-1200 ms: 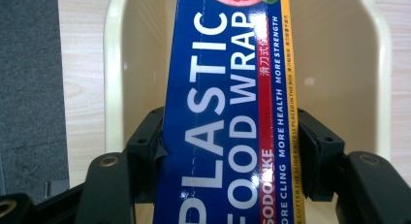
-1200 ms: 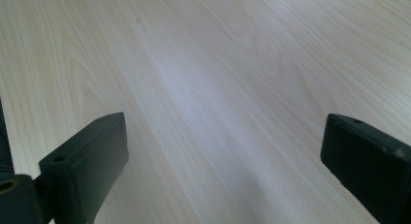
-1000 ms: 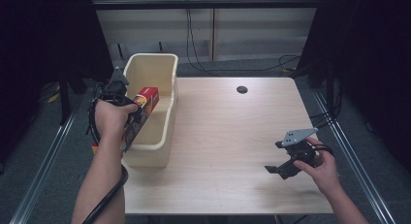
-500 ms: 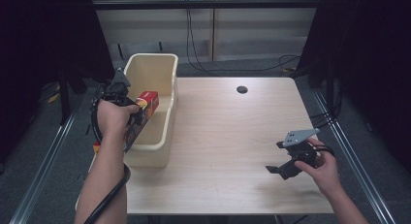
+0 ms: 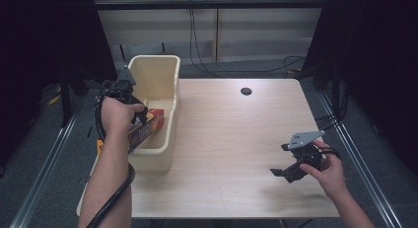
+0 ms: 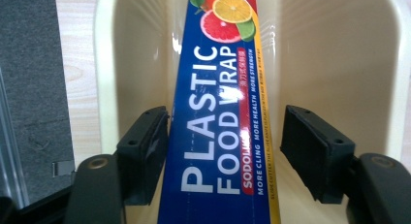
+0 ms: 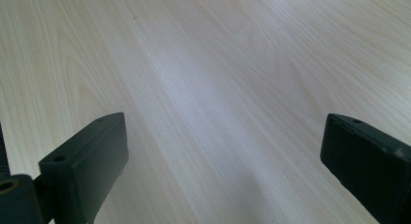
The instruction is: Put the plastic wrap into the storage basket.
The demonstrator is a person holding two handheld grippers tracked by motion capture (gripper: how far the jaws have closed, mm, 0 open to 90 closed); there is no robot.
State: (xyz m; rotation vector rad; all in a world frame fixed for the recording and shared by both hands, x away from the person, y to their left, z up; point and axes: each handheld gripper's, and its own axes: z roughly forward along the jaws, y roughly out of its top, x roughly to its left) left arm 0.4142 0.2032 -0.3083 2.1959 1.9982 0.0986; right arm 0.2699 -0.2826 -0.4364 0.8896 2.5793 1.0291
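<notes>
Left gripper (image 6: 220, 156) jaws sit apart around the wrap box (image 6: 220, 112) mid-frame, so it could tip inside the bin (image 5: 165, 75). Right gripper (image 7: 220, 161) gapes, empty.

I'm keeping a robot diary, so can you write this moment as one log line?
left gripper: open around plastic wrap box in bin | right gripper: open over table
</notes>
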